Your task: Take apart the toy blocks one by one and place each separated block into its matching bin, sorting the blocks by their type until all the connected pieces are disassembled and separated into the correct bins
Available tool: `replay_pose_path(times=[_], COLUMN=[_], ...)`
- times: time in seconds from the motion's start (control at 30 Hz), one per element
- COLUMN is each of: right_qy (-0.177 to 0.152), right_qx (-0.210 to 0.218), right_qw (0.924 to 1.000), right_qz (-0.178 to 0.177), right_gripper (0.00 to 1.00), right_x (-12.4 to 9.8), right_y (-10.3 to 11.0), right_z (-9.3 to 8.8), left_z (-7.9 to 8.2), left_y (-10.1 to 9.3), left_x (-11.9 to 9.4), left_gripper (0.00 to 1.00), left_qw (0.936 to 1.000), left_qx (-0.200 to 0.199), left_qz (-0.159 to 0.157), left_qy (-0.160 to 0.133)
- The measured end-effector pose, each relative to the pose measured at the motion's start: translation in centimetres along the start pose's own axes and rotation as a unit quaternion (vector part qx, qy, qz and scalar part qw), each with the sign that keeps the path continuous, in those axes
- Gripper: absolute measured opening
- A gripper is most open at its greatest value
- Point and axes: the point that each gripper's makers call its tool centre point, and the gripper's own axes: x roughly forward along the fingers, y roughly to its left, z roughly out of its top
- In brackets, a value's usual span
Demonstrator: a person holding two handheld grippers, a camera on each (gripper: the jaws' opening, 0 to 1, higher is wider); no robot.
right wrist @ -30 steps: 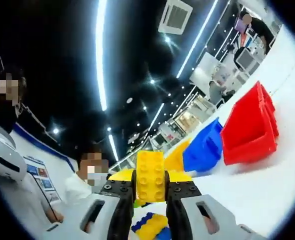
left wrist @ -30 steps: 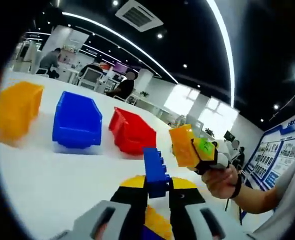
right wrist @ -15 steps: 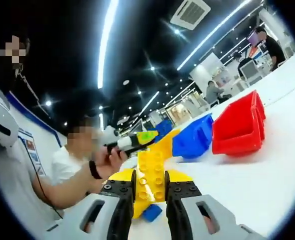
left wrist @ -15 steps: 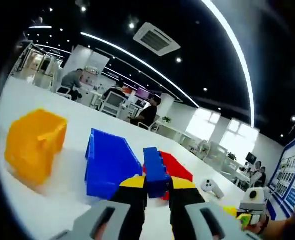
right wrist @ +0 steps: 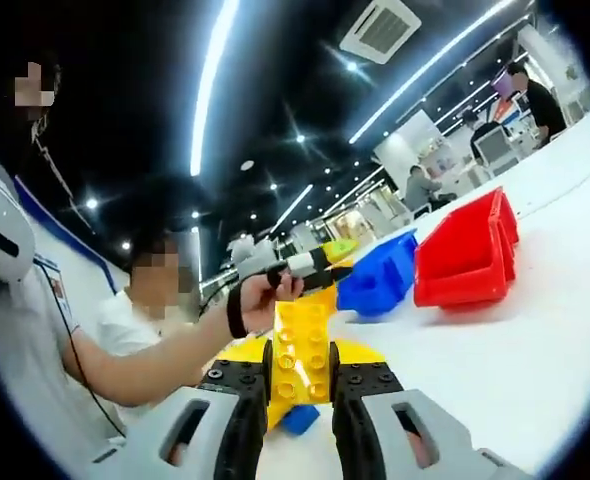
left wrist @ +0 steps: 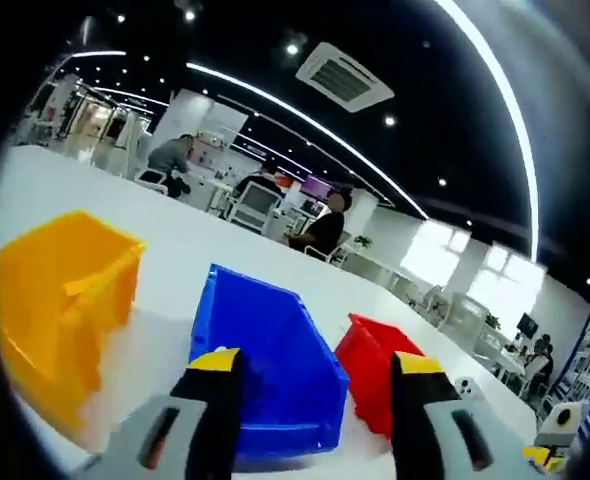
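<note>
My left gripper (left wrist: pixel 315 385) is open with nothing between its yellow-tipped jaws. It hangs just above the near edge of the blue bin (left wrist: pixel 275 365). A yellow bin (left wrist: pixel 55 295) stands to the left of the blue one and a red bin (left wrist: pixel 375 360) to its right. My right gripper (right wrist: pixel 302 372) is shut on a yellow studded block (right wrist: pixel 297 325), held upright above the white table. In the right gripper view a hand holds the left gripper (right wrist: pixel 300 263) beside the blue bin (right wrist: pixel 380 280), with the red bin (right wrist: pixel 465 255) further right.
A small blue block (right wrist: pixel 297 418) lies on the white table (right wrist: pixel 515 370) below my right jaws. The person's forearm (right wrist: pixel 155 350) reaches in from the left. Other people sit at desks far behind the bins (left wrist: pixel 175 160).
The left jaws have opened and the blue block they held is gone from between them. The left view has moved closer to the blue bin. The right gripper still grips the yellow block.
</note>
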Motion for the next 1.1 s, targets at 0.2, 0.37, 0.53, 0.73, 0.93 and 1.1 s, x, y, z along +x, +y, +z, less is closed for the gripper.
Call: replay_pose_path(times=[0.2,0.37,0.53,0.73,0.93,1.1], right_qy=[0.003,0.004,0.012,0.058,0.104,0.167], right_qx=[0.0,-0.001,-0.016,-0.099,-0.163,-0.208], right_qw=[1.0,1.0,0.9998,0.9933,0.9806,0.9618], right_qz=[0.001,0.002,0.008,0.011,0.032,0.064], right_gripper=[0.23,0.24,0.24,0.24,0.24,0.24], right_x=[0.8,1.5,2.8,5.9,11.6,18.6], right_y=[-0.1,0.1,0.4,0.6,2.0,3.7], right_z=[0.0,0.2,0.8,1.4,2.7,2.4], left_z=[1.2,1.7,1.3,-1.8,-3.5,-6.5], left_y=[-0.6,-1.0,-2.1,-1.9,-0.9,0.1], left_x=[-2.1,-4.8,-9.3,-14.2,-17.4,-19.8], left_gripper=[0.63,0.63,0.63,0.62,0.59,0.54], left_qw=[0.9993,0.9986,0.9928,0.9879,0.9918,0.9943], left_qx=[0.025,0.029,0.101,0.146,0.116,0.078], left_qz=[-0.003,-0.002,0.014,0.048,0.052,0.071], left_qy=[-0.026,-0.043,-0.063,-0.021,-0.015,0.013])
